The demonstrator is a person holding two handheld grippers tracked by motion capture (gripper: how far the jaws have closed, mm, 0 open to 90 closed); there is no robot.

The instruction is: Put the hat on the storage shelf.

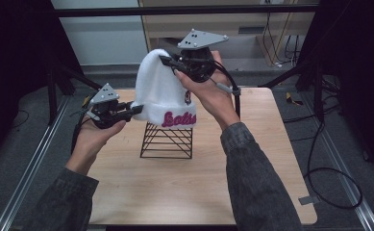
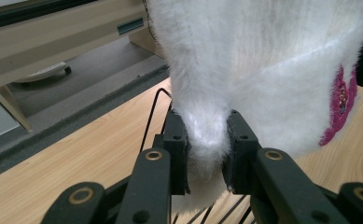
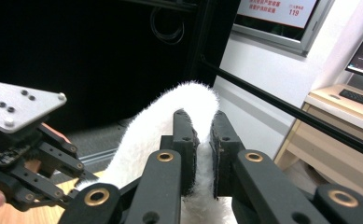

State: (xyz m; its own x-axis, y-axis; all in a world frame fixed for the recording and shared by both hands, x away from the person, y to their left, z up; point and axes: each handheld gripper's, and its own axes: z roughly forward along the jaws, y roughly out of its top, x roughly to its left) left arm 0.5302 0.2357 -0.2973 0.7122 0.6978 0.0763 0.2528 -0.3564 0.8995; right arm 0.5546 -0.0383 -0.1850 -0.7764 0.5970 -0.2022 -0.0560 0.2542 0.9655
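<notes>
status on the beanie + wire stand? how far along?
Done: both grippers have the white beanie pinched, the left gripper at its folded brim, the right gripper at its crown. In hand: the beanie hangs between them over the black wire stand; whether its brim touches the stand's top is unclear. Left: both jaws are yet to release it.

Top of the wire stand [image 1: 167, 140] under the white hat [image 1: 161, 91]; its pink lettering partly hidden.
</notes>
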